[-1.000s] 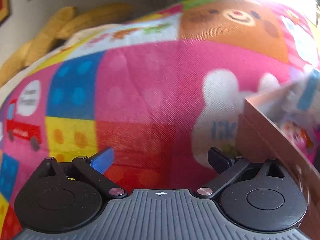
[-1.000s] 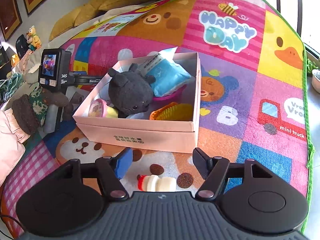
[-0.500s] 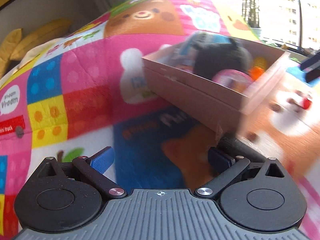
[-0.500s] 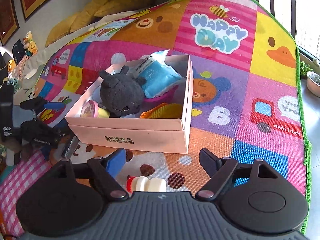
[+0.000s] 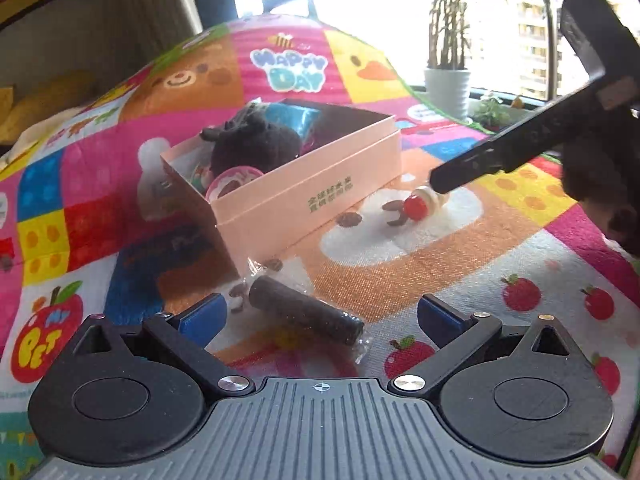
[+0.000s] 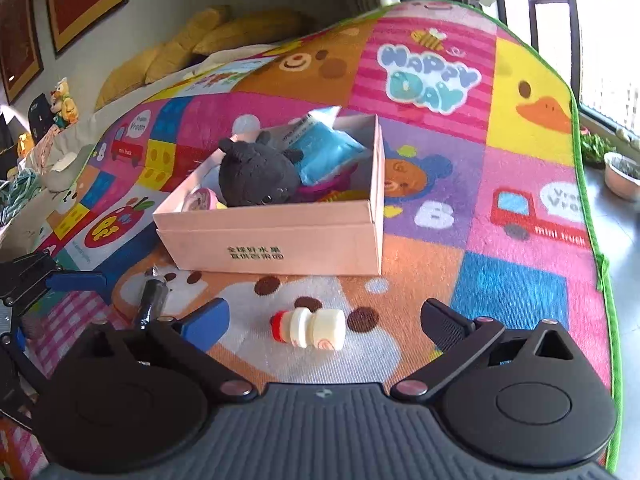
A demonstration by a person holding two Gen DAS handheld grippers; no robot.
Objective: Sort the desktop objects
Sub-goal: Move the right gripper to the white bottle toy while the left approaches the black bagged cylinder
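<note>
Right wrist view, right hand-held gripper jaws just spread wide, small white bottle lying between, untouched

Bare mat around stamp

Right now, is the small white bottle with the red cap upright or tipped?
Tipped: the white bottle lies on its side on the mat, outside the pink box.

Open pink box holding toys, white stamp lying before it
</note>
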